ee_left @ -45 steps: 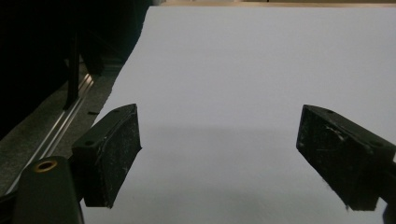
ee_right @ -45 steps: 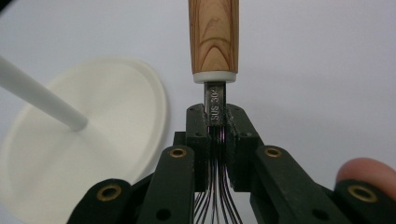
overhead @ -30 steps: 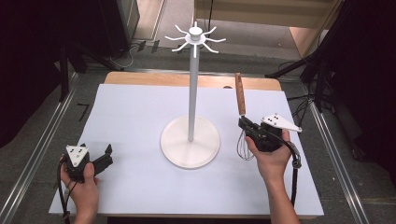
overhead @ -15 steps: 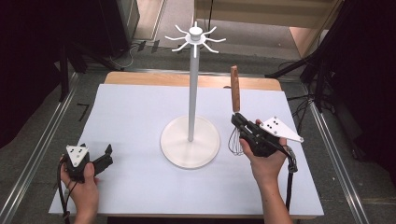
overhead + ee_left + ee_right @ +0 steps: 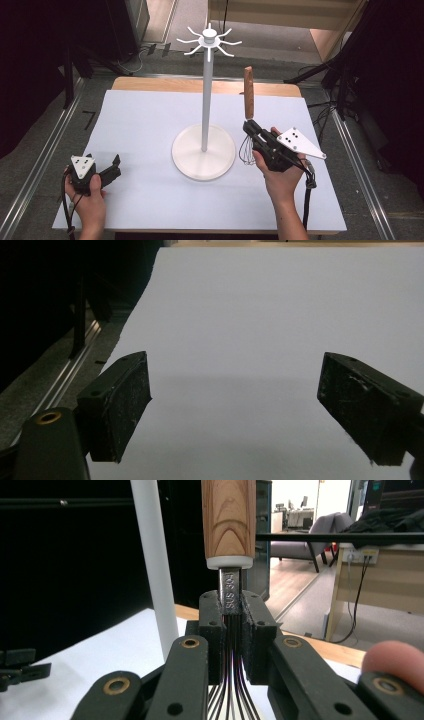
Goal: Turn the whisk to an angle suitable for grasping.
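Whisk point(image 5: 248, 107) is off the table now, handle up, my right gripper point(image 5: 253, 131) clamped on the metal neck just under the wood, wires hanging below, near the table's right edge beside the rack base point(image 5: 203, 151). Pickup done imo. Left to do: get the handle up to a hook at the rack top point(image 5: 209, 40). Left gripper point(image 5: 114, 167) idles near the front-left corner, jaws apart, empty.

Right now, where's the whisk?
In the high view the whisk stands upright in the right gripper, right of the white stand, handle up; the jaws are shut on its metal neck above the wires.
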